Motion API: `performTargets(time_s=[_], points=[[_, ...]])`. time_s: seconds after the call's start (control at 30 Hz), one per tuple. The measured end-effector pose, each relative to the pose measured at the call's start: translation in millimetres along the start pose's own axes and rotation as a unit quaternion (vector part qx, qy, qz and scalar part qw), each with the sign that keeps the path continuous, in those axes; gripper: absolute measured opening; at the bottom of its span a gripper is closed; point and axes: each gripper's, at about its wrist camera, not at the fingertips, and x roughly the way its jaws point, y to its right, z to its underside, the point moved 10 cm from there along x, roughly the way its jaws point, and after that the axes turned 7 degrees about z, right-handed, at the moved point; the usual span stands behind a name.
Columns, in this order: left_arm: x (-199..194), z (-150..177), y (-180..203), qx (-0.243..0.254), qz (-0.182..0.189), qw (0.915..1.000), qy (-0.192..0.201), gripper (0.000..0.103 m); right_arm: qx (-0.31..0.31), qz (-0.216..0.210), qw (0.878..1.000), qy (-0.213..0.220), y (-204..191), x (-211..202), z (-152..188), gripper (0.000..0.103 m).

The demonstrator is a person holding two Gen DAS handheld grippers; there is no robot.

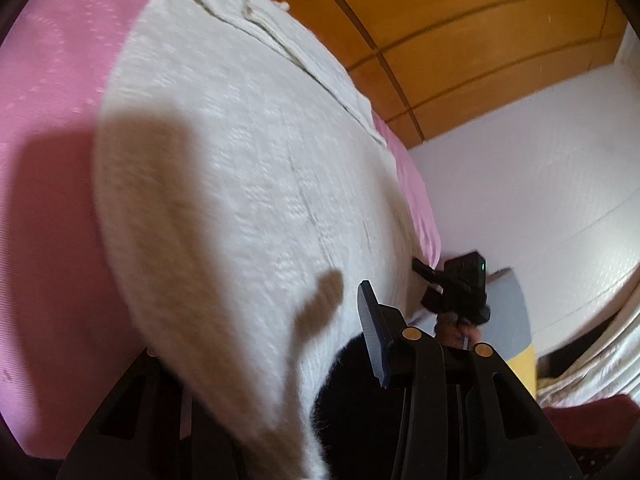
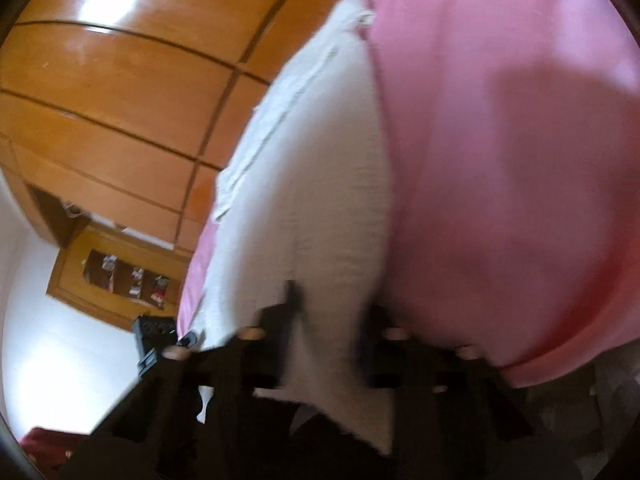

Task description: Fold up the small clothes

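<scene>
Gripping the near hem of the white knit garment (image 1: 248,184), your two grippers each have cloth running down between their jaws. Your left gripper (image 1: 280,380) stands at a narrow gap with the hem bunched thick between the jaws; only its right-hand finger (image 1: 374,332) shows clearly, the other being covered by the knit. Your right gripper (image 2: 328,344) looks nearly closed, pinching a thinner fold of the same hem, though blur softens the edges.

The garment lies spread flat on a bed with a pink sheet (image 1: 52,128), its far end, which looks like a neckline or folded edge, toward the wooden wardrobe (image 1: 460,40). I judge it soft, floppy and light, with a loose knit that stretches and sags between your two holds. It should not slip, but a pinch on a single layer may drag that layer alone, so take both layers at the corners of the hem and keep the edge taut between the grippers as you carry it over.

The left wrist view shows the garment's full length and your right gripper (image 1: 456,284), with a hand on its handle, at the other side of the hem. The right wrist view shows only a narrow strip of knit, a wooden shelf (image 2: 120,276) and the other gripper (image 2: 158,340) low at the left.
</scene>
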Motion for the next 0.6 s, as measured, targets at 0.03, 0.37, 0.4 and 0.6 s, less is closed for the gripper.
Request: performTargets(time_s=[0.03,0.37,0.4,0.6], points=[[4,2,1,0.008,-0.012,0.9999,-0.008,0.019,0.008,-0.006,1.0,0.0,3,0,0,0.012],[-3,-6,17,0.039,-0.033,0.9985,0.022,0.007,-0.053,-0.057,0.997,0.018,-37,-15,1,0.01],[-6,-8,22,0.043,-0.025,0.9984,0.028,0.007,-0.054,-0.063,0.996,0.019,-39,-18,1,0.01],[-32,-20,50,0.053,0.045,0.9945,0.079,0.006,-0.04,-0.125,0.991,0.031,-53,-38,-1,0.007]])
